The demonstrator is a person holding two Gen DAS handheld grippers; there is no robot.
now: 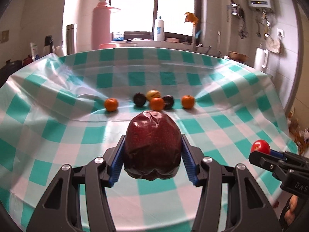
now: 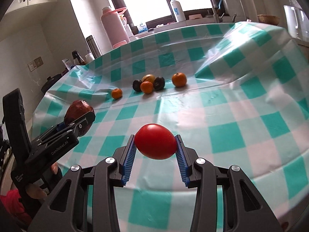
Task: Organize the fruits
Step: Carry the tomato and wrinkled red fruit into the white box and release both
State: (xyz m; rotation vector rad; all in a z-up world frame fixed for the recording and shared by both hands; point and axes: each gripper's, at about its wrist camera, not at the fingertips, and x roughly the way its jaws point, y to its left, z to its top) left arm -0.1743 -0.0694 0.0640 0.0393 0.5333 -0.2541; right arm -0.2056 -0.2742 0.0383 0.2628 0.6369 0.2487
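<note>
Dark red apple (image 1: 152,145), wrapped in clear film, clamped between the blue ribbed pads of the left gripper (image 1: 152,150); jaws partly apart, pressing both flanks of the fruit. Held clear above the table (image 1: 222,127), long axis running away from the camera, crinkled gathered end of the film pointing far, toward the fruit cluster. Seen from the right wrist view as a dark lump at the near left (image 2: 78,112), in the same jaws.

Red tomato (image 2: 155,141) pinched by the right gripper (image 2: 155,145); jaws narrowly spread, pads touching its left and right ends. Egg-shaped, long axis lying across the jaws, left to right, slightly tilted. Also lifted off the teal-and-white checked cloth, near the right edge in the left wrist view (image 1: 260,147).

Farther out, mid-table: a tight cluster of two dark plums (image 1: 139,99) (image 1: 168,101), a yellowish fruit (image 1: 153,94) behind, and an orange mandarin (image 1: 156,103) in front, touching. Another mandarin (image 1: 110,104) apart on the left, a third (image 1: 187,101) just right of the cluster.

Beyond the far edge: pink thermos (image 1: 101,23), white bottle (image 1: 159,29), bright window.
</note>
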